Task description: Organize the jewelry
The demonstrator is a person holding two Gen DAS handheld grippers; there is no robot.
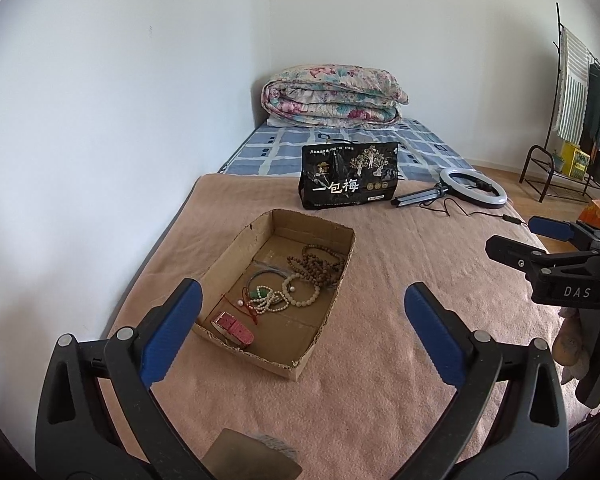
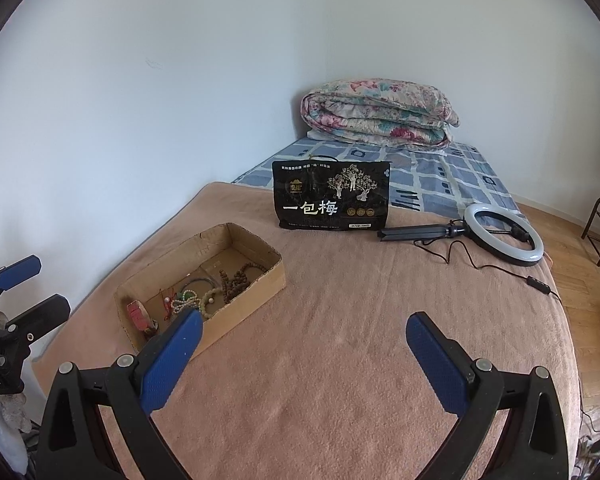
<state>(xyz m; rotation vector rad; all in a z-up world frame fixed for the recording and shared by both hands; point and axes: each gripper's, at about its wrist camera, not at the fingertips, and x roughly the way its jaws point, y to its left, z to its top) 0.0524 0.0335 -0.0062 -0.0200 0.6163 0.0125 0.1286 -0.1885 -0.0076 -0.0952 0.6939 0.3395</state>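
A shallow cardboard box [image 1: 236, 248] [image 2: 256, 284] lies on the pink blanket. Inside it lie brown wooden bead strings [image 1: 320, 264] [image 2: 236, 278], cream bead bracelets [image 1: 300, 294] [image 2: 208, 300], a green-and-white bead strand [image 1: 266, 298], a thin bangle [image 1: 262, 276] and a pink watch [image 1: 234, 326] [image 2: 140, 316]. My left gripper [image 1: 302, 312] hangs wide open just before the box's near end, with nothing between its blue pads. My right gripper [image 2: 304, 340] stands open over bare blanket to the right of the box, holding nothing. Each gripper shows at the edge of the other's view.
A black snack bag [image 1: 350, 176] [image 2: 332, 196] stands behind the box. A ring light on a folded tripod [image 1: 472, 188] [image 2: 504, 236] with its cable lies at the right. A folded floral quilt [image 1: 332, 96] rests at the bed's far end. A clothes rack [image 1: 580, 92] stands far right.
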